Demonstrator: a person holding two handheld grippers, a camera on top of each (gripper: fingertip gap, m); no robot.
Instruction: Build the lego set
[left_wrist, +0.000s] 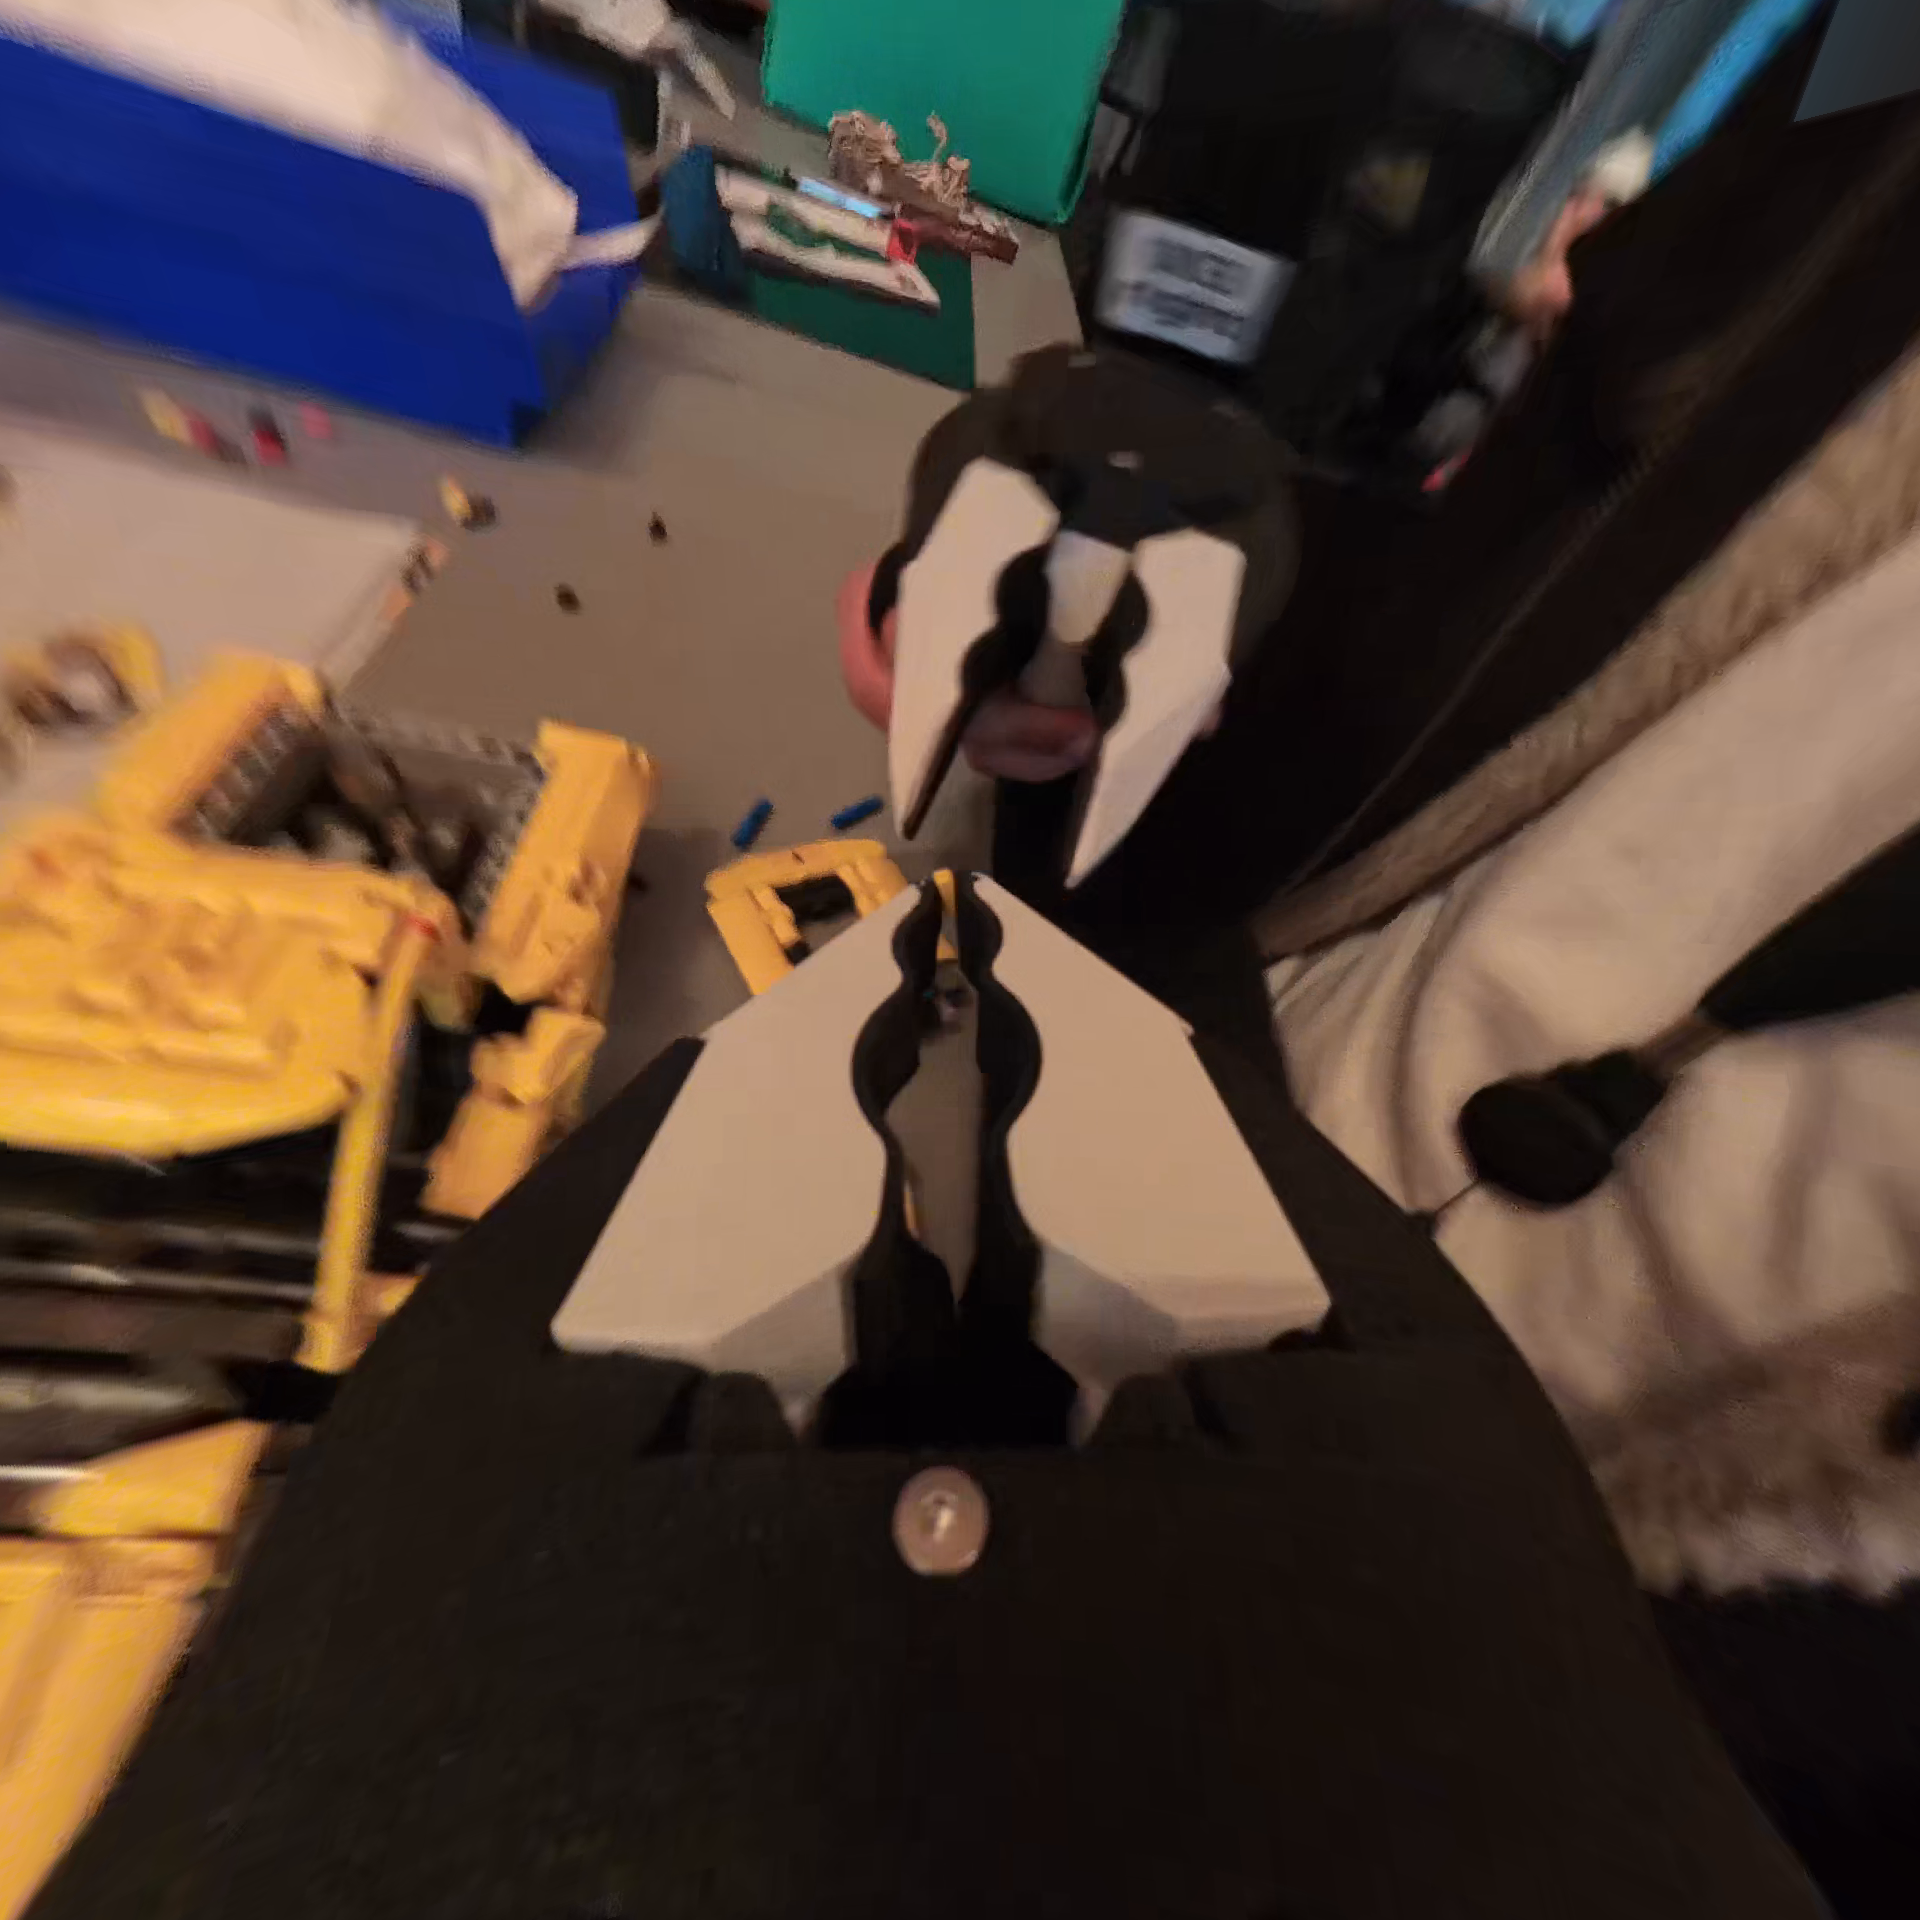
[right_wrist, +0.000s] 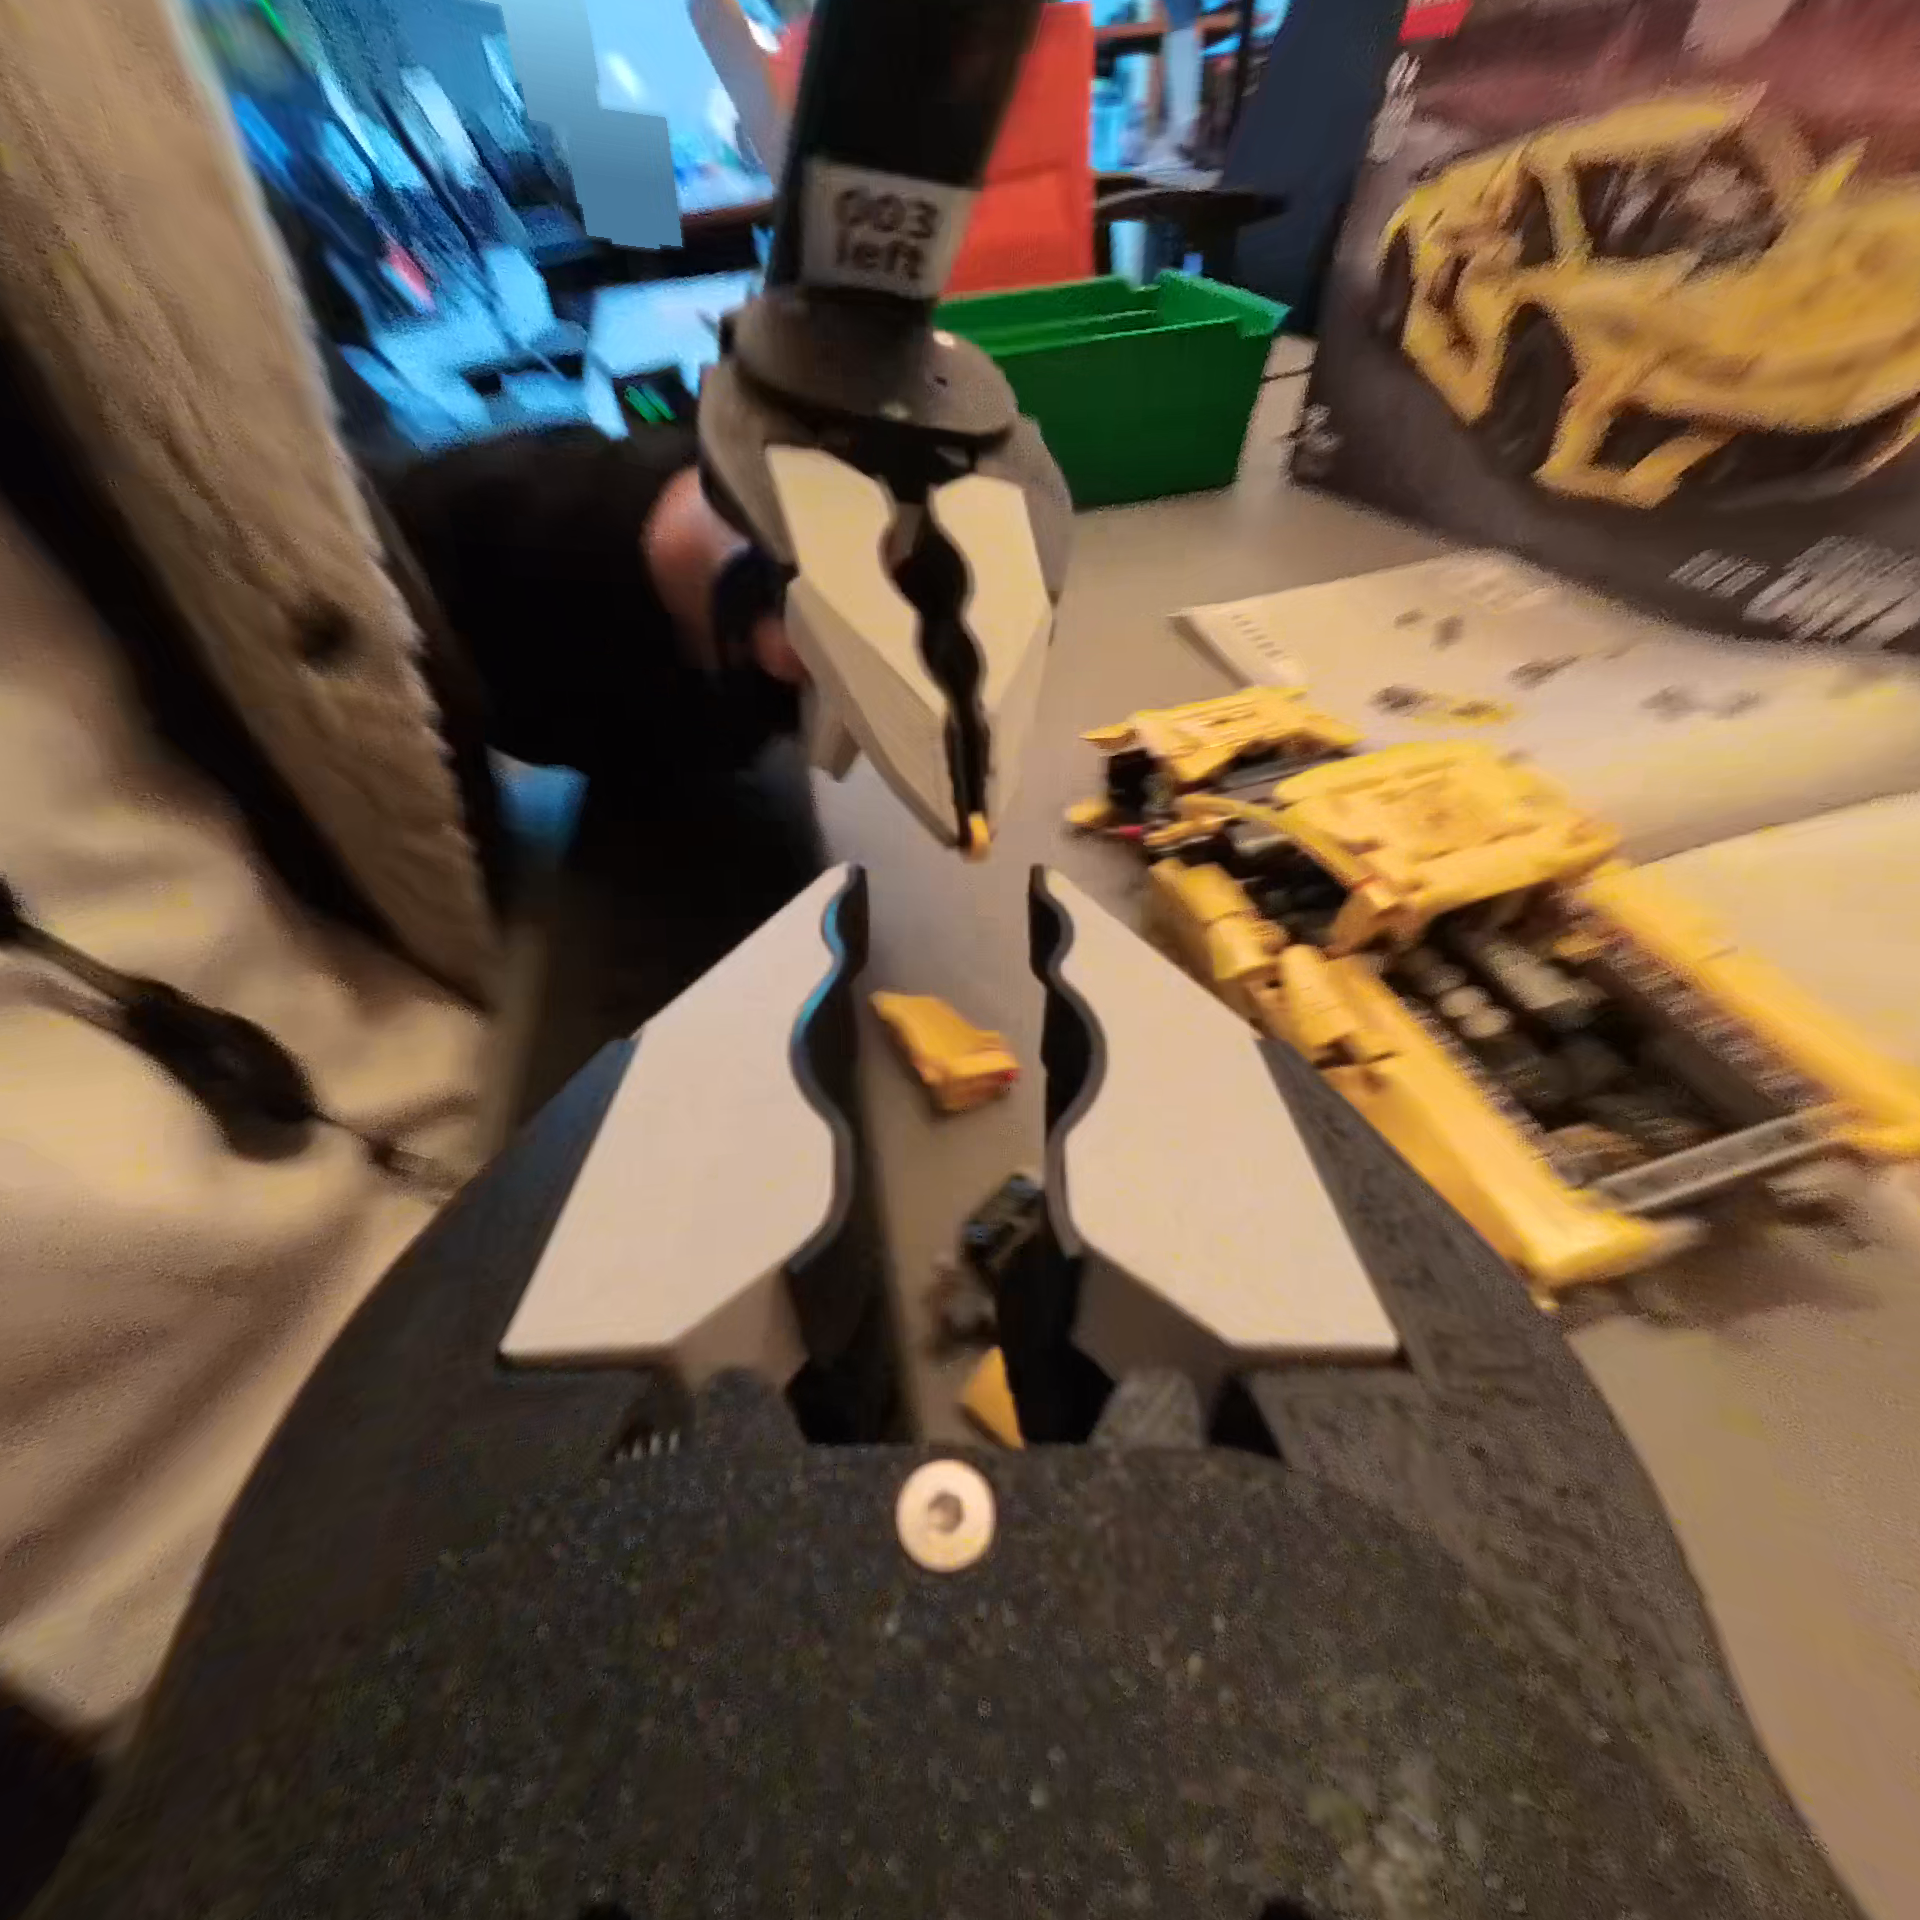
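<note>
The yellow lego car (right_wrist: 1475, 935) lay on the tabletop (right_wrist: 1714, 1455), well advanced but plainly unfinished: its bodywork was largely on at one end, while the grey and black frame at the other end stood open with the inner works showing. A separate yellow sub-assembly (left_wrist: 800, 909) sat apart from it on the tabletop, not yet joined, and small loose pieces (blue pins (left_wrist: 805, 819) among them) were scattered nearby. The instruction booklet (right_wrist: 1558, 675) lay open beyond the car, before the set's box (right_wrist: 1662, 312).

The left tongs (right_wrist: 977, 831) were pinched together on a small yellow piece (right_wrist: 978, 829), held in the air above the tabletop, just beside the car. The right tongs (right_wrist: 948, 883) stood apart and empty, with a loose yellow part (right_wrist: 945, 1049) lying on the tabletop below them.

Judging by the open frame and unattached pieces, a good share of panels was still to go on, though blur made the count uncertain.
</note>
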